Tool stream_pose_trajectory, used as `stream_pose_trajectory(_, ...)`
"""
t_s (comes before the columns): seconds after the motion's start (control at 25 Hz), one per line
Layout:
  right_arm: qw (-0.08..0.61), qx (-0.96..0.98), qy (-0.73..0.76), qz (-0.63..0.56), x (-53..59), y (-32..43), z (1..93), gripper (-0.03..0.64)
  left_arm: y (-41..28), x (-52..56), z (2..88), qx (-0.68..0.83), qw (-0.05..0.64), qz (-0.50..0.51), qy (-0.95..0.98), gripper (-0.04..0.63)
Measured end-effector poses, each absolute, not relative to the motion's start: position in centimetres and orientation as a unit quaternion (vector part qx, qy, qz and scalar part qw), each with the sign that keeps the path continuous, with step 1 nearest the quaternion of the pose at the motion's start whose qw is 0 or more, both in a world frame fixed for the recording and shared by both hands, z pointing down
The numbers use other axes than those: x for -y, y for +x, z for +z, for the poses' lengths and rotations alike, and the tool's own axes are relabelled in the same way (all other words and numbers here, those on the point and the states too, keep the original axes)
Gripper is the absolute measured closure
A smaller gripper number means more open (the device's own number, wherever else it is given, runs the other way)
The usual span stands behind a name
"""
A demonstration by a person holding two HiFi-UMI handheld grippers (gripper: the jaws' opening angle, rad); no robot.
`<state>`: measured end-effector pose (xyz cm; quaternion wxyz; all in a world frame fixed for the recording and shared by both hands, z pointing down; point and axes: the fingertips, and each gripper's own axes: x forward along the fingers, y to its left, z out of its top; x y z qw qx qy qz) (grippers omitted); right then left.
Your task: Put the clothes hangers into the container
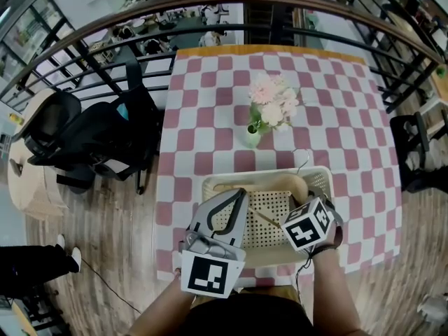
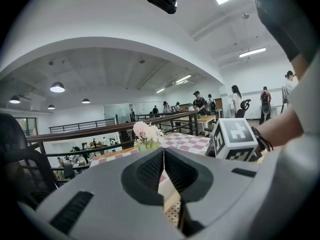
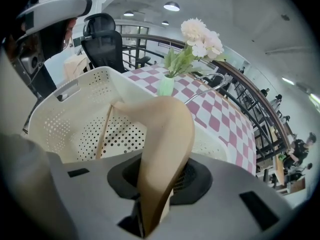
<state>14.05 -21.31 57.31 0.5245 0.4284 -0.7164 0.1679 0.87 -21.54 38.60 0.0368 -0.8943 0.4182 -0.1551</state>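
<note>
A cream perforated basket point(image 1: 210, 185) stands at the near edge of the checkered table point(image 1: 210, 96). A wooden hanger point(image 1: 280, 181) leans inside it along the far wall, its metal hook point(image 1: 302, 161) sticking up over the rim. In the right gripper view the hanger point(image 3: 167, 144) rises between the jaws of my right gripper point(image 3: 160, 184) over the basket point(image 3: 65, 114); the jaws stand slightly apart and do not visibly press on it. In the head view my right gripper point(image 1: 309, 194) is at the basket's right end. My left gripper point(image 1: 242, 196) hovers over the basket's left half, shut and empty point(image 2: 163, 156).
A green vase of pale flowers point(image 1: 253, 137) stands just beyond the basket at the table's middle. A black office chair point(image 1: 91, 138) is on the wooden floor to the left. A dark railing point(image 1: 210, 30) runs behind the table's far edge.
</note>
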Motion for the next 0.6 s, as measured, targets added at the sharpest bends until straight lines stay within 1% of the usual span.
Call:
stream_pose_trajectory(0.28,0.573,0.678,0.445,0.125,22.1,15.3,58.0,0.528,1.4,21.4,38.9,-0.412,0.03,-0.154,-0.898,0.584)
stream_pose_trajectory(0.6,0.6,0.646,0.454,0.128,22.3,16.4,59.0,0.529,1.8,21.6,39.2,-0.407,0.025,-0.154,-0.9,0.584)
